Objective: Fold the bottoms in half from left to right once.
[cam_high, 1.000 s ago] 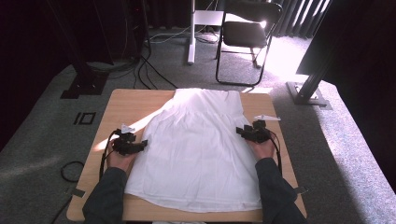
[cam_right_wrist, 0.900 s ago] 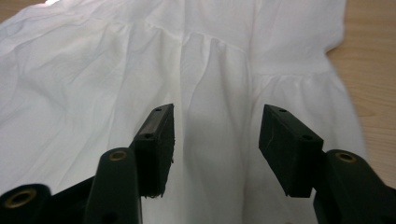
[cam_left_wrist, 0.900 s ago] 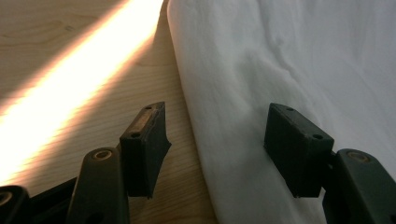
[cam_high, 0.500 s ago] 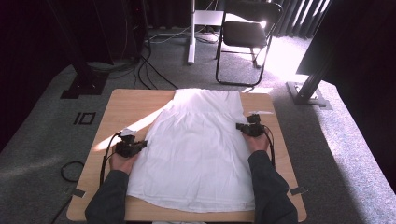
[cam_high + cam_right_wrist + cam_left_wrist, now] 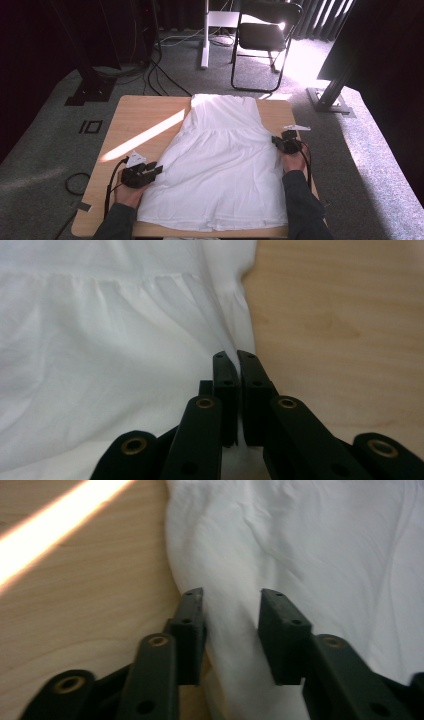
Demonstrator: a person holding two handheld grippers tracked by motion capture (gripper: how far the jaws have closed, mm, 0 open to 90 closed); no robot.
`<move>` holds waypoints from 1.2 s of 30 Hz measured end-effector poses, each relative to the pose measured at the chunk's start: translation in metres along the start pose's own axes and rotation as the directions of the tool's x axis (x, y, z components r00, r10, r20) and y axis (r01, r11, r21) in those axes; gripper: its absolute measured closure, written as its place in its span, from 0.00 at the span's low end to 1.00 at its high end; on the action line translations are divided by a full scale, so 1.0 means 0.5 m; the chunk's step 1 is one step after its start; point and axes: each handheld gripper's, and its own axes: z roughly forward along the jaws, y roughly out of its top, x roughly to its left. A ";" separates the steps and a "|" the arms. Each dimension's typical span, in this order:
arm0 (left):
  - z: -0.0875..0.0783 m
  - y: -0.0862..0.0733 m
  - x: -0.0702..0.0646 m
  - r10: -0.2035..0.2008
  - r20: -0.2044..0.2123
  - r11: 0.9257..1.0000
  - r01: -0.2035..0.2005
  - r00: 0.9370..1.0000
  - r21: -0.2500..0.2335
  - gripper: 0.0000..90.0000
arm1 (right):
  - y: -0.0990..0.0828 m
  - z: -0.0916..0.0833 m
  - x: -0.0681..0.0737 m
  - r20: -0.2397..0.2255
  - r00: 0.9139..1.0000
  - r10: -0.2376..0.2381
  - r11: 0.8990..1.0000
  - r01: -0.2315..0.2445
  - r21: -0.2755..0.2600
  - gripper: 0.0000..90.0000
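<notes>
White dress (image 5: 220, 165): spread flat on wooden table (image 5: 140, 120), bodice toward far edge, hem at near edge; gathered waist seam across the middle, seen close in right gripper view (image 5: 125, 282). Fabric mostly smooth, soft creases in the skirt.

Left gripper (image 5: 156, 169): at the dress's left side edge, low on the skirt, held in left hand (image 5: 131, 192). Jaws parted, having just been opening. In left gripper view (image 5: 230, 630), a raised fold of the skirt's edge lying between the jaws, pads not pressing on it; whether the inner pad brushes the cloth, hard to say from the soft focus. Released, then, with cloth in the gap.

Right gripper (image 5: 275, 142): at the dress's right side edge, just below the waist seam, held in right hand (image 5: 294, 160). Jaws brought nearly together in right gripper view (image 5: 239, 390), a thin strip of white fabric pinched between the pads at the side seam. Clenched on the dress.

Strip of sunlight (image 5: 142, 136): diagonal across the bare left part of the table, also bright in left gripper view.

Black folding chair (image 5: 265, 37): on grey carpet beyond the table's far edge, well apart from the dress.

Black cable (image 5: 75, 182): looped on the floor left of the table.
</notes>
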 end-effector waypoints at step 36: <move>0.160 0.036 -0.003 0.085 -0.051 0.977 -0.074 0.995 0.201 0.98 | -0.101 -0.032 0.053 -0.072 0.997 0.034 0.996 -0.028 0.085 0.97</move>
